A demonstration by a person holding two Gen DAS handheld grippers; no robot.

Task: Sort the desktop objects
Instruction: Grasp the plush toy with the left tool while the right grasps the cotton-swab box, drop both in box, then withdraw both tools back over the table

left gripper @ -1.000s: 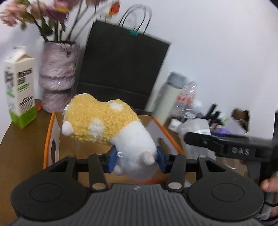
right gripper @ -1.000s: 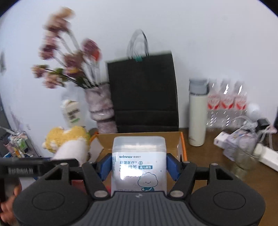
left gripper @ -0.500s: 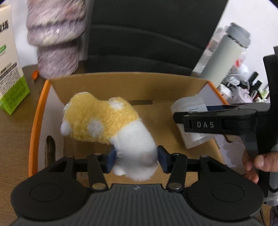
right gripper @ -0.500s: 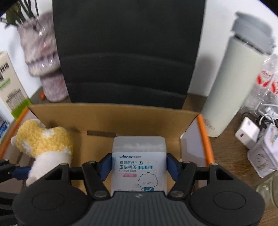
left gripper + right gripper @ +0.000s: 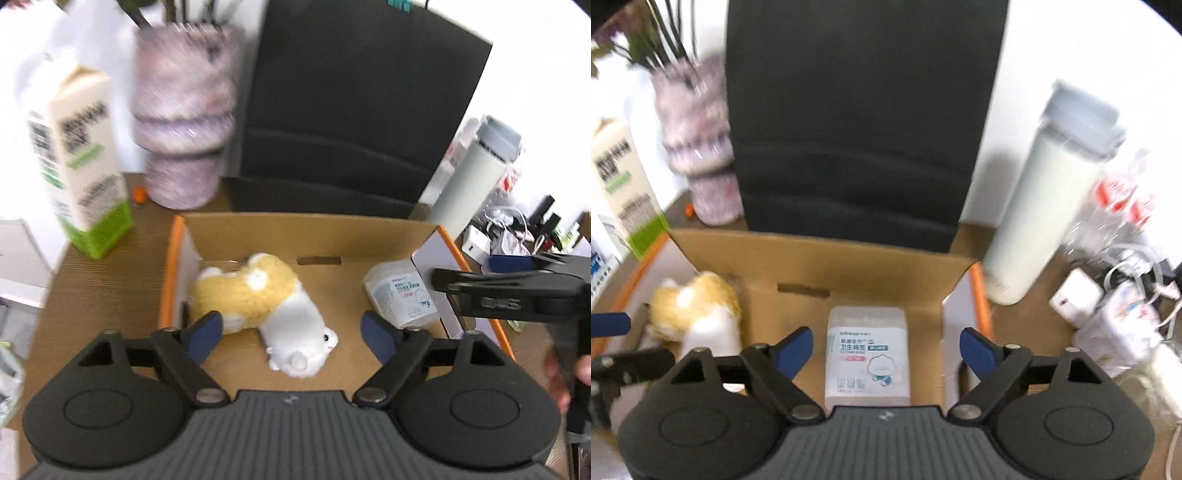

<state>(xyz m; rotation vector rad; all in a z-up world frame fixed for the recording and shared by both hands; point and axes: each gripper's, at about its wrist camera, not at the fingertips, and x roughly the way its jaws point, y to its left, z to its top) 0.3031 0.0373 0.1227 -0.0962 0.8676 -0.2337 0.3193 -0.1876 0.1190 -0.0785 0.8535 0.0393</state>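
A yellow and white plush toy (image 5: 266, 299) lies on the floor of an open cardboard box (image 5: 325, 232) with orange edges; it also shows in the right wrist view (image 5: 698, 314). A clear cotton swab box (image 5: 868, 354) lies in the same box at the right, and shows in the left wrist view (image 5: 400, 295). My left gripper (image 5: 291, 334) is open and empty above the plush. My right gripper (image 5: 886, 349) is open and empty above the swab box.
A milk carton (image 5: 77, 173) and a purple vase (image 5: 184, 122) stand behind the box at the left. A black paper bag (image 5: 351, 110) stands behind it. A pale thermos (image 5: 1041, 206), chargers and cables (image 5: 1108, 306) lie at the right.
Both grippers opened. The plush and the swab box dropped from the jaws onto the floor of the cardboard box, and both grippers drew back a little.
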